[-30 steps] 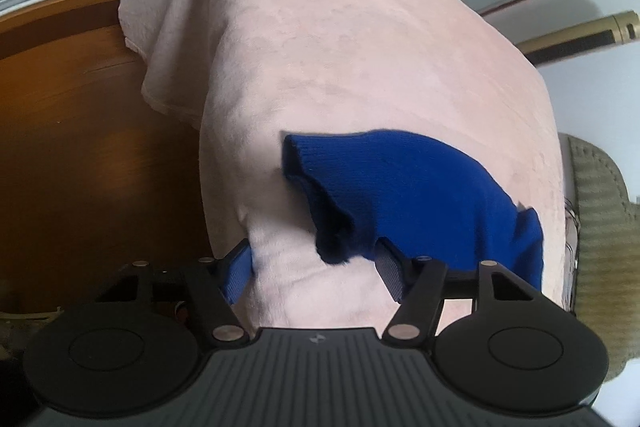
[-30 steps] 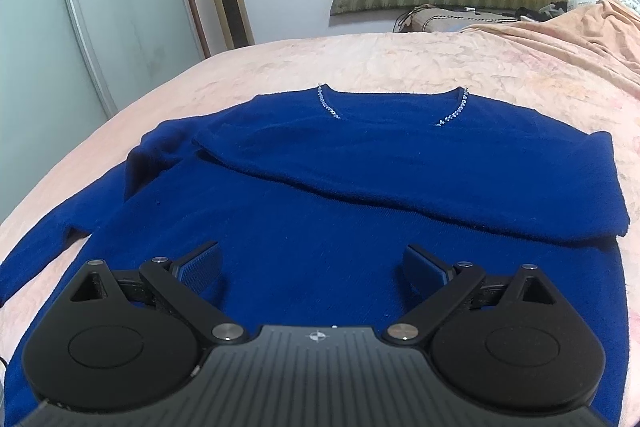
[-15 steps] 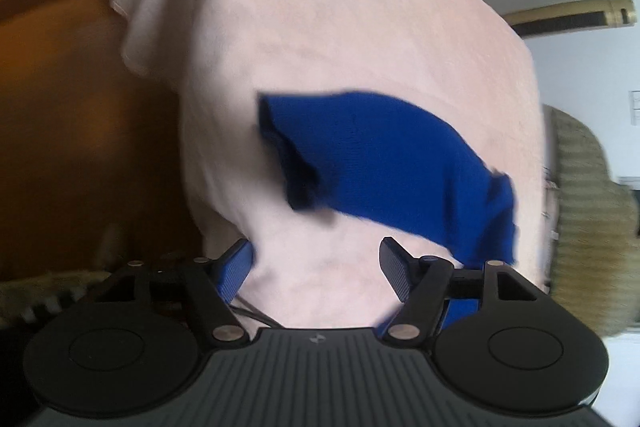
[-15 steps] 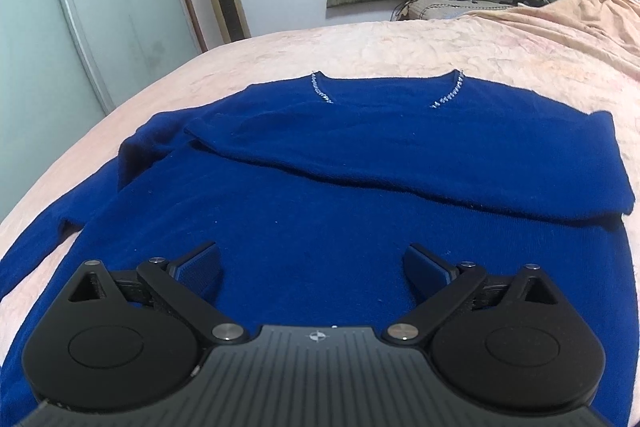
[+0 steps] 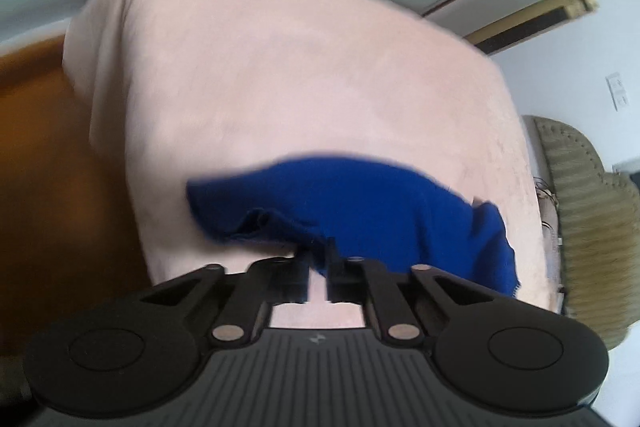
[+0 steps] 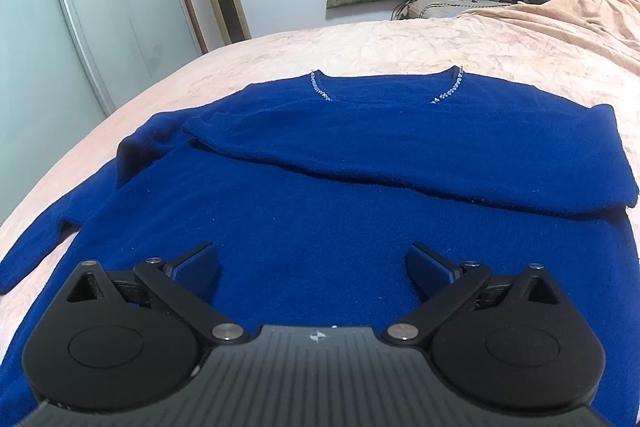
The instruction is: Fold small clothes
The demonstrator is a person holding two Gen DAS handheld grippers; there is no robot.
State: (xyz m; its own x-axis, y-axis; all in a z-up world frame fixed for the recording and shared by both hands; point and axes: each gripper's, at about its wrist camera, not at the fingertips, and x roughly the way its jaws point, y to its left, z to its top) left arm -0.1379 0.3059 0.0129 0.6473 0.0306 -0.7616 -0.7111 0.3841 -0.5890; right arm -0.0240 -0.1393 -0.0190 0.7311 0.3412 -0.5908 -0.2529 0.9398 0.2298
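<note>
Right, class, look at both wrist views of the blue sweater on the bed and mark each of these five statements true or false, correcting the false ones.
1. The left gripper is shut on the sweater's sleeve. True.
2. The right gripper is clamped on the sweater's hem. False: its jaws stand wide open above the blue sweater, gripping nothing.
3. One sleeve is already folded across the sweater's chest. True: the folded sleeve lies across it below the neckline.
4. The neckline has a red ribbon. False: the neckline trim is a row of small pale beads.
5. The sweater lies on a wooden table. False: it lies on a pink bedspread.
</note>
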